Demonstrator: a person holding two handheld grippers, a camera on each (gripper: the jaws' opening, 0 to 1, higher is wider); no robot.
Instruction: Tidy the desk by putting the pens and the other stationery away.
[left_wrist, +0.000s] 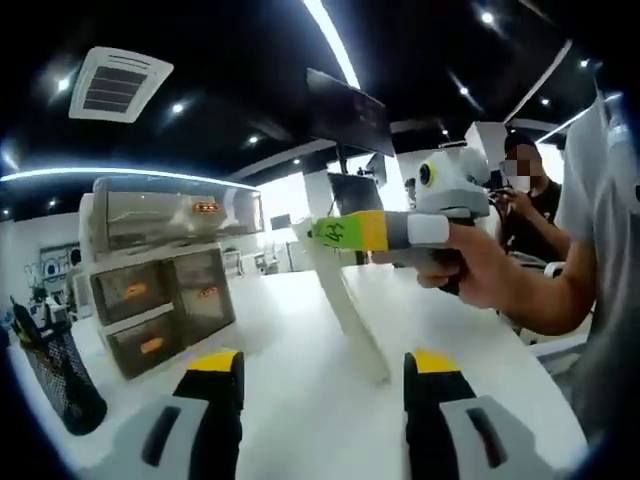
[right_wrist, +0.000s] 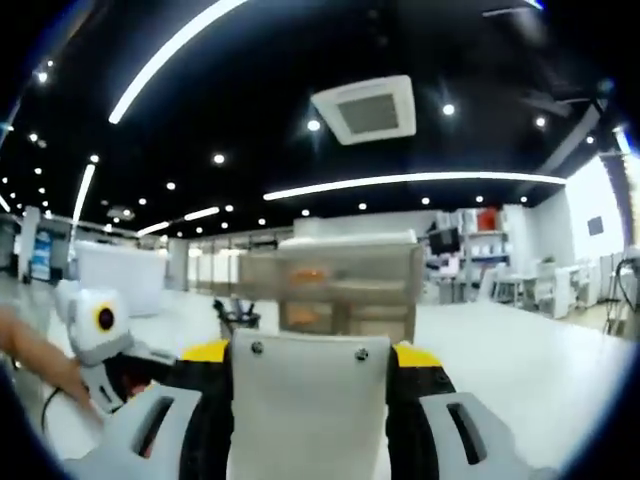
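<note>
We find the right gripper (right_wrist: 310, 400) pinching a white plate (left_wrist: 340, 290) by its top edge; the plate stands tilted, its lower end resting on the bench (left_wrist: 300, 400). The left gripper (left_wrist: 325, 385) is spread and holds nothing. We judge the plate light, stiff and smooth, so best gripped firmly near an edge. The drawer unit (left_wrist: 165, 290) and mesh pen pot (left_wrist: 62, 385) stand at the bench's far side.

- The white panel (right_wrist: 308, 400) held between the right gripper (right_wrist: 310, 385) jaws hides the lower front of the drawer unit (right_wrist: 345, 290) in the right gripper view.
- Orange items inside the drawers (left_wrist: 140, 290) are too blurred to identify.
- The mesh pen holder (left_wrist: 60, 375) is cut off at the left gripper view's edge.
</note>
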